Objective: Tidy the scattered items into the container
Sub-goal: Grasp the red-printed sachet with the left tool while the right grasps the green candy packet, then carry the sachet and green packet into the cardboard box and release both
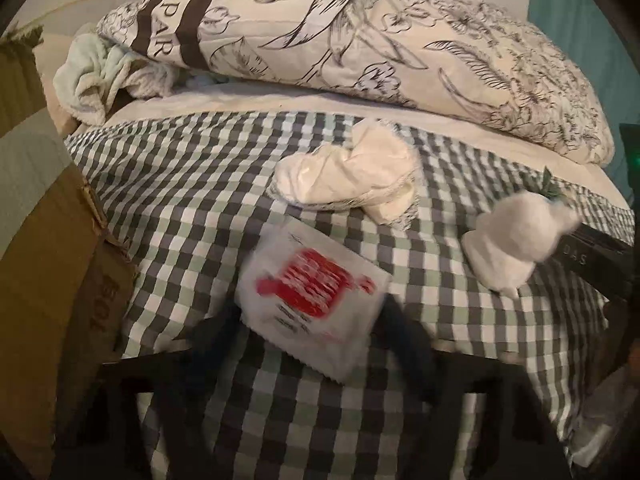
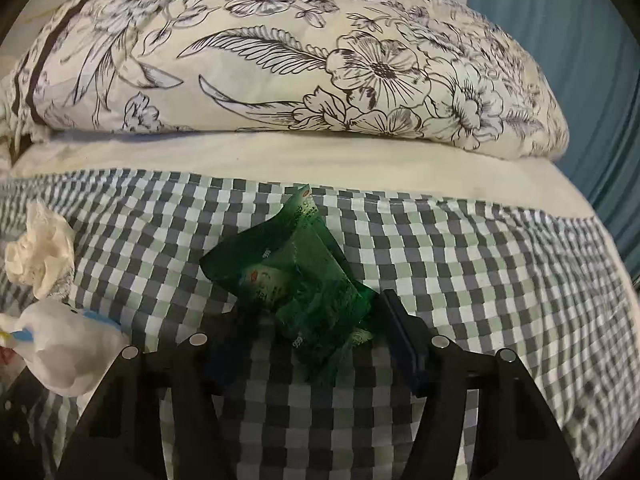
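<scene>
In the left wrist view a white sachet with red print lies on the checked bedsheet between the open fingers of my left gripper. Beyond it lies a crumpled cream wrapper, and a white tissue wad to the right. A brown cardboard box stands at the left of the bed. In the right wrist view a green snack wrapper lies between the open fingers of my right gripper. The cream wrapper and the tissue wad show at the left.
A large floral pillow lies across the back of the bed, also in the right wrist view. A pale green towel is bunched at the back left. A teal wall is at the right. A dark bar lies by the tissue.
</scene>
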Demonstrator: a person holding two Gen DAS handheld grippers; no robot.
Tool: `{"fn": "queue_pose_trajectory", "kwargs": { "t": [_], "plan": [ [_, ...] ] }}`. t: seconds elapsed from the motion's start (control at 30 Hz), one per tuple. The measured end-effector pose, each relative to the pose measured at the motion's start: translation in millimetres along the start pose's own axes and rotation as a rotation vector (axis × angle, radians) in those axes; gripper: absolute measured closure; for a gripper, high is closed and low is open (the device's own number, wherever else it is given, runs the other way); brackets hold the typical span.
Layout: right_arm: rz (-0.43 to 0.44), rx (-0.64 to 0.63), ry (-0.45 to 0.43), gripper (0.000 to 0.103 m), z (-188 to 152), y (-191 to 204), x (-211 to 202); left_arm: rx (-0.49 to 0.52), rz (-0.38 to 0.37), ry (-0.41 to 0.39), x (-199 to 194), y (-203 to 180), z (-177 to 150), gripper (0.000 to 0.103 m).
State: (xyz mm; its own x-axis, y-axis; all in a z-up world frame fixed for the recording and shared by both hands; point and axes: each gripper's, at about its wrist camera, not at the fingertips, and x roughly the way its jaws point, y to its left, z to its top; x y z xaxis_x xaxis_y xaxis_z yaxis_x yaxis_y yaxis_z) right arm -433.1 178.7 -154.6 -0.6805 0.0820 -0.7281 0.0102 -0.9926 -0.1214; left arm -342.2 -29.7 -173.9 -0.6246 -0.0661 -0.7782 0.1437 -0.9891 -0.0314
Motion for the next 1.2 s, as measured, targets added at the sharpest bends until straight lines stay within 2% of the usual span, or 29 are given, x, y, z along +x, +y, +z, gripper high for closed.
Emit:
{"fn": "queue_pose_trajectory", "kwargs": {
  "t": [0.03, 0.1, 0.13, 0.2, 0.27, 0.43, 0.7, 0.8, 0.93, 1.07, 1.13, 1.2],
  "plan": [
    [-0.001, 0.003, -0.006, 0.049, -0.5, -0.4, -0.6, 0.006, -0.005, -0.007, -1.4, -0.7, 0.4, 0.069],
    [-0.001, 0.001, -0.012, 0.049, -1.4, 0.3, -1.7, 0.001, -0.012, -0.01, -1.7, 0.8, 1.7, 0.074],
    [0.001, 0.005, -0.019, 0.05, -2.0, -0.1, -3.2, -0.003, -0.017, -0.012, -2.6, 1.8, 2.3, 0.081],
    [0.01, 0.026, -0.043, 0.051, -3.8, -4.4, -8.0, -0.011, -0.028, -0.012, -3.7, 3.6, 3.1, 0.09],
    [0.03, 0.063, -0.072, 0.054, -5.3, -12.5, -14.6, -0.015, -0.037, -0.016, -5.4, 4.0, 3.4, 0.094],
    [0.098, 0.125, -0.171, 0.054, -10.6, -28.2, -38.6, -0.014, -0.053, -0.027, -10.8, 3.2, 2.9, 0.097],
    [0.127, 0.038, -0.277, 0.054, -20.8, -20.2, -78.3, -0.01, -0.107, -0.097, -38.7, -2.6, 4.8, 0.097],
    [0.151, 0.045, -0.277, 0.055, -20.8, -23.3, -79.6, 0.013, -0.063, -0.102, -42.4, -5.7, 2.6, 0.097],
    [0.183, 0.083, -0.267, 0.055, -20.6, -32.0, -79.0, 0.013, -0.08, -0.09, -40.4, -7.3, 2.3, 0.097],
    [0.201, 0.108, -0.268, 0.055, -21.8, -38.5, -80.1, 0.04, -0.038, -0.08, -14.7, -13.5, 7.5, 0.096],
    [0.217, 0.119, -0.263, 0.055, -21.5, -41.1, -78.4, 0.027, -0.052, -0.034, -1.6, -11.9, 10.5, 0.095],
    [0.228, 0.128, -0.262, 0.055, -21.5, -42.6, -77.5, 0.008, -0.057, -0.037, 2.4, -8.3, 15.2, 0.095]
  ]
}}
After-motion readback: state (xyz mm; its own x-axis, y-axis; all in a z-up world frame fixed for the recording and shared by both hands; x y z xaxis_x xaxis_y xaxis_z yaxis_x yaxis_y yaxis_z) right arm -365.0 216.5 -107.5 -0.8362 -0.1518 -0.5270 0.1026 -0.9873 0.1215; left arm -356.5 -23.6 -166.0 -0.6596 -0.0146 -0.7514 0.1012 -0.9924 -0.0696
